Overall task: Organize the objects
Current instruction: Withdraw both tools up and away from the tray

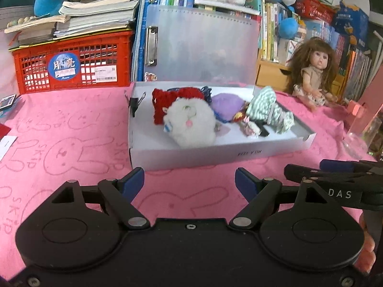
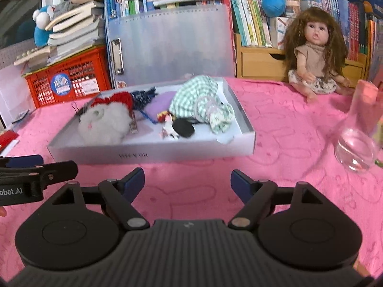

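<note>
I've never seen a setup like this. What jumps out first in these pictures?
Probably the white box in the middle of the pink cloth, holding a fluffy white toy, something red and knitted and a green checked bundle. Behind it to the right, a long-haired doll sits in front of the bookshelves. In the foreground, the left claw and right claw both stand open and empty.

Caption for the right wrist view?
Open right gripper faces a white tray of soft toys; doll sits behind.
</note>
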{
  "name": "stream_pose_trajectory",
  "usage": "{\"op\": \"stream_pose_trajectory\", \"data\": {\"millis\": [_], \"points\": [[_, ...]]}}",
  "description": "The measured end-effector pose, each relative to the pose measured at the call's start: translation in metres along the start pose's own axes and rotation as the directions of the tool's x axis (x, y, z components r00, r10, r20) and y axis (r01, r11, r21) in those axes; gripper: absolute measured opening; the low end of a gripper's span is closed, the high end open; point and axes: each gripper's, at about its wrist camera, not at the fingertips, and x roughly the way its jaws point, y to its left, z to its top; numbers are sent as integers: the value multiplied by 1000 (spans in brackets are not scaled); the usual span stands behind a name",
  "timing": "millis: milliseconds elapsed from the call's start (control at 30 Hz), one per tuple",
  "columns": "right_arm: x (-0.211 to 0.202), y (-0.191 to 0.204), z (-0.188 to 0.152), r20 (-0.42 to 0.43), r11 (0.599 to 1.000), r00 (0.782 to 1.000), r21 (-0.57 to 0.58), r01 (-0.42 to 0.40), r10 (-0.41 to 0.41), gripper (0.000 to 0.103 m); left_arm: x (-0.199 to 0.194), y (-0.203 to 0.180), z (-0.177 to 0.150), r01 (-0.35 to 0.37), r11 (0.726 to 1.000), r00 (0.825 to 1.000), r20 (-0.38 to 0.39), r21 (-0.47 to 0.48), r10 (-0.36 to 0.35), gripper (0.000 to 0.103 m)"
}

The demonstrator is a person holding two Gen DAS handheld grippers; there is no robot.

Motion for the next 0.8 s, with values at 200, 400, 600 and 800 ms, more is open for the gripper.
{"op": "stream_pose_trajectory", "data": {"millis": [200,400,600,800], "points": [[4,-1,-10,-22,1000,999,1,25,-25,89,5,3,-7,-24,1000,1000,-11,-11,24,84],[7,3,-10,-29,999,999,-19,36,-37,91,12,6,-12,-46,999,999,-28,-18,45,84],[10,7,-10,-44,997,997,-44,60,-62,95,15,7,-16,-55,998,998,-34,-18,54,89],[12,13,-10,-55,995,995,-70,76,-80,98,16,6,-15,-58,998,998,-39,-21,57,93]]}}
